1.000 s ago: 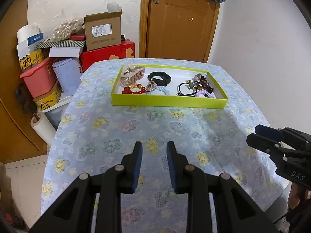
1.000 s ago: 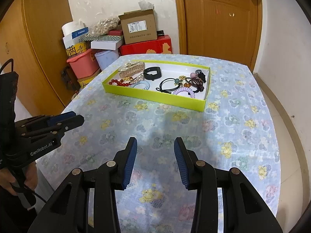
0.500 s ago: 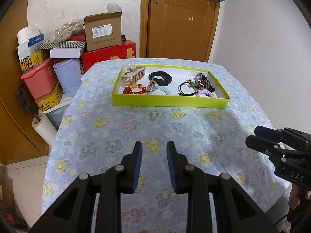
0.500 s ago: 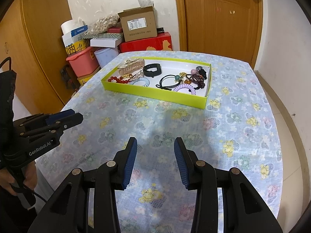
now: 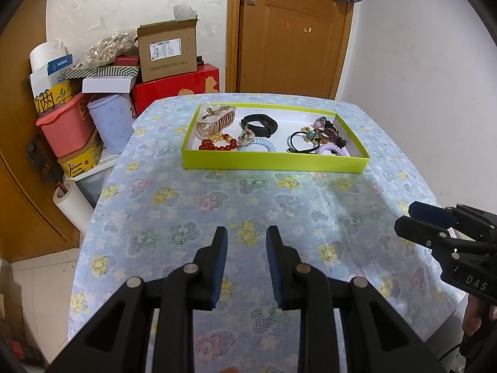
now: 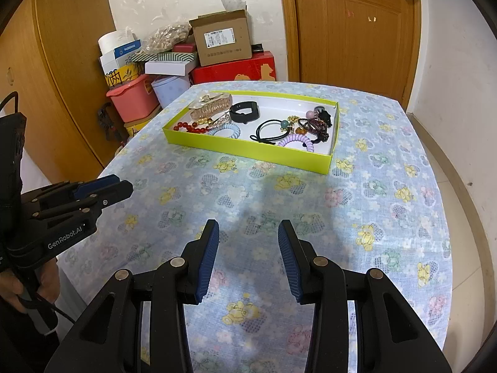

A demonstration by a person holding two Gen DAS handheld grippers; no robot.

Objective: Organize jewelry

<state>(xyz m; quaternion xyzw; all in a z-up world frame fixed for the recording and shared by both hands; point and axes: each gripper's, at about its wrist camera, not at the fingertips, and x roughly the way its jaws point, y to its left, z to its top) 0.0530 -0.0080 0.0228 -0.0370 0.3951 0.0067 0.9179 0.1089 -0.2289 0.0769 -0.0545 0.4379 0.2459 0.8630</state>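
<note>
Two grippers held above the near part of a desk (image 5: 174,205) covered in a pale blue floral cloth. Left gripper (image 5: 245,250) empty, blue-padded fingers parted with a clear gap between them, cloth showing through. Right gripper (image 6: 248,245) likewise empty, jaws spread wider, nothing between the pads. Each visible at the edge of the other's view: right gripper at the right margin of the left wrist view, left gripper at the left margin of the right wrist view.

Well apart from both, at the far side of the desk: a shallow lime-green tray (image 5: 273,163) with a white floor, holding the jewelry. At its left end, a beige hair claw (image 5: 216,119); in front of that, a red bead bracelet (image 5: 216,147) and a light blue spiral hair tie (image 5: 259,146). Near the middle, a black band (image 5: 259,124). At the right end, a black elastic hair tie (image 5: 299,143), a lilac spiral hair tie (image 5: 332,149), and a tangle of small beaded pieces, too small to tell apart.

Beyond the desk on the left, stacked boxes: a cardboard box (image 5: 167,52) on a red box (image 5: 174,88), a pink tub (image 5: 66,127). Behind the desk, a wooden door (image 5: 292,34).
</note>
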